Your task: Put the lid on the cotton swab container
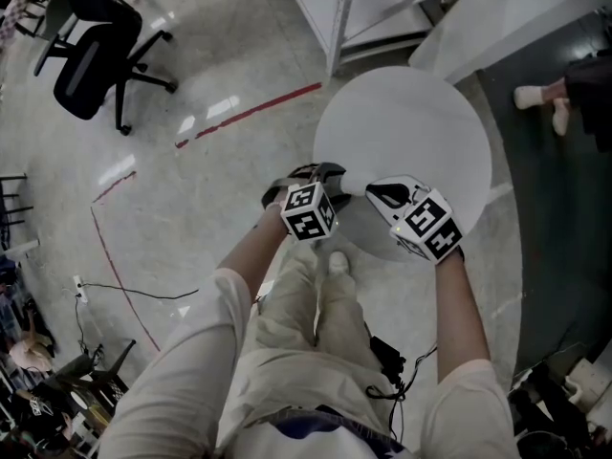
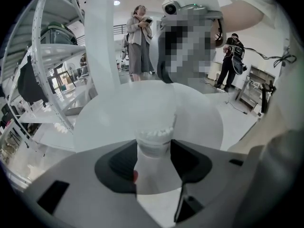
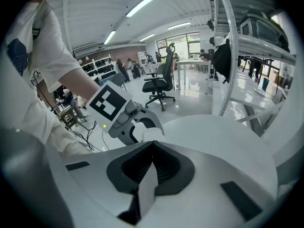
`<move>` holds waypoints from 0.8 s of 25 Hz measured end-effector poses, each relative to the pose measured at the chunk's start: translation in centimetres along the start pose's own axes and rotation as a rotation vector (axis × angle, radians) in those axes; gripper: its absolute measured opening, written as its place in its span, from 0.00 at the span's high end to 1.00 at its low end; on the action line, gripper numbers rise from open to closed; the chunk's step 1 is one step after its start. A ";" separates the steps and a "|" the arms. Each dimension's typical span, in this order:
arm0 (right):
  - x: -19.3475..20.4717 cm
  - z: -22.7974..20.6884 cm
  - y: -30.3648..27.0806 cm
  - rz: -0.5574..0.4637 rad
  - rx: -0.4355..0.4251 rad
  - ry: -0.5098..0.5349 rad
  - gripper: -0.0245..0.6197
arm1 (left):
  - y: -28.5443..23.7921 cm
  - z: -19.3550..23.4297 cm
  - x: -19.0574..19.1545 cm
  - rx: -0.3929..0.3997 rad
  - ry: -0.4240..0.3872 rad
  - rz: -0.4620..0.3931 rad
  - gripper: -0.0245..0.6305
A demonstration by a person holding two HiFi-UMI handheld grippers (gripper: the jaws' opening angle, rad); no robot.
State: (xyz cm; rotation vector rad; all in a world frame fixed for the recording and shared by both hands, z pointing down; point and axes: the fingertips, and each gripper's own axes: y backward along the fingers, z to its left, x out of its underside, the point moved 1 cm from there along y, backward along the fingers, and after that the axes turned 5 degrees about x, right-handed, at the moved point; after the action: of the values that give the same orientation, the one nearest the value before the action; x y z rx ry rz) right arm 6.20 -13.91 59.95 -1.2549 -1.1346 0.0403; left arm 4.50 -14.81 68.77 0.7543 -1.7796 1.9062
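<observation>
The cotton swab container (image 2: 154,148) is a clear tub with white swab tips showing near its top. It stands between the pads of my left gripper (image 2: 154,161), which is shut on its sides. I cannot make out a lid on it. In the head view the left gripper (image 1: 320,174) hovers over the near left rim of the round white table (image 1: 411,122), with the right gripper (image 1: 387,197) close beside it. My right gripper (image 3: 152,146) is shut, its tips meeting with nothing seen between them. It points at the left gripper (image 3: 142,127) and the container (image 3: 148,135).
A black office chair (image 1: 96,55) stands far left on the glossy floor. White shelving (image 1: 382,8) rises beyond the table. A person's feet (image 1: 540,98) are at the right edge. Two people (image 2: 139,42) stand in the background. Cables (image 1: 143,290) trail across the floor.
</observation>
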 end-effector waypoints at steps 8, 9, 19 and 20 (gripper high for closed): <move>1.2 0.4 -0.3 0.031 -0.004 0.010 0.95 | -0.2 -0.1 -0.2 0.003 -0.011 0.007 0.64; 1.3 0.5 -0.4 0.038 -0.004 0.013 0.95 | -0.2 -0.1 -0.1 0.004 -0.012 0.008 0.64; 1.4 0.6 -0.9 0.037 0.004 -0.015 0.95 | -0.2 -0.2 0.4 0.010 -0.021 0.015 0.65; 1.5 0.6 -1.0 0.038 0.005 -0.018 0.95 | -0.2 -0.2 0.5 0.010 -0.021 0.016 0.65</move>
State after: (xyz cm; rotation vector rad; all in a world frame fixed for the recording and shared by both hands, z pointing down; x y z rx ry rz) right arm 5.96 -12.98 61.54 -1.2743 -1.1255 0.0828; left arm 4.19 -14.61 69.23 0.7687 -1.7947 1.9255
